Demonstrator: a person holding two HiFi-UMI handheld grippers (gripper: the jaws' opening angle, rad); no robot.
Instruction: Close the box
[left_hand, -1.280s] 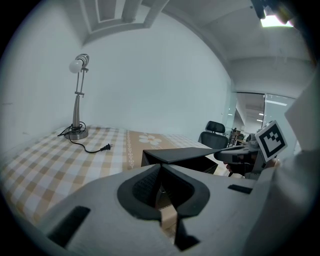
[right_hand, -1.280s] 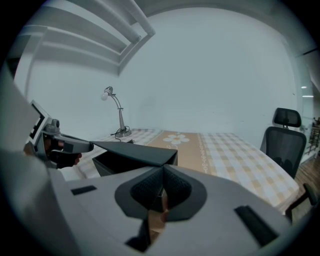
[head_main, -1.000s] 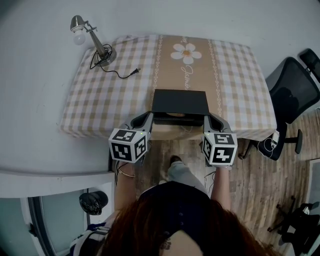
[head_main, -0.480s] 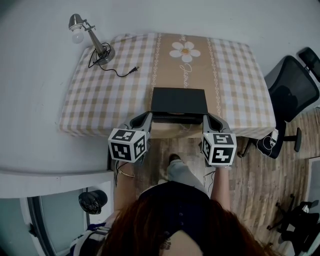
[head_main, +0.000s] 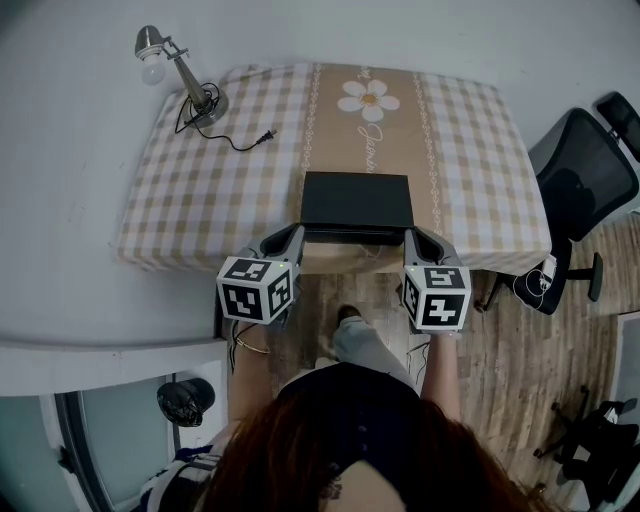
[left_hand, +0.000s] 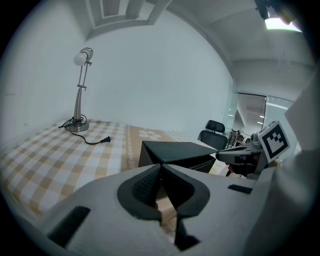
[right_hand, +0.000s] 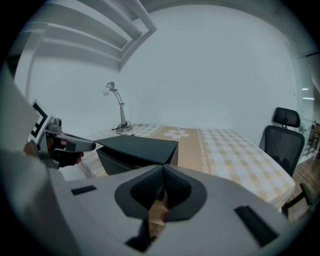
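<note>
Head view: box (head_main: 355, 200) at surface (head_main: 200, 190) near edge, lid (left_hand: 180, 148) slightly ajar; left gripper (head_main: 297, 231), right gripper (head_main: 412, 234) beside its near corners, jaws pressed together, empty.

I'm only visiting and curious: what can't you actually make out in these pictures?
- Inside of the box: in the head view its lid covers it; both gripper views show only a dark gap below the lid.
- Whether the left gripper and right gripper touch the box: in the head view the fingers are too small.
- Lettering on the tablecloth: head view, too small.
</note>
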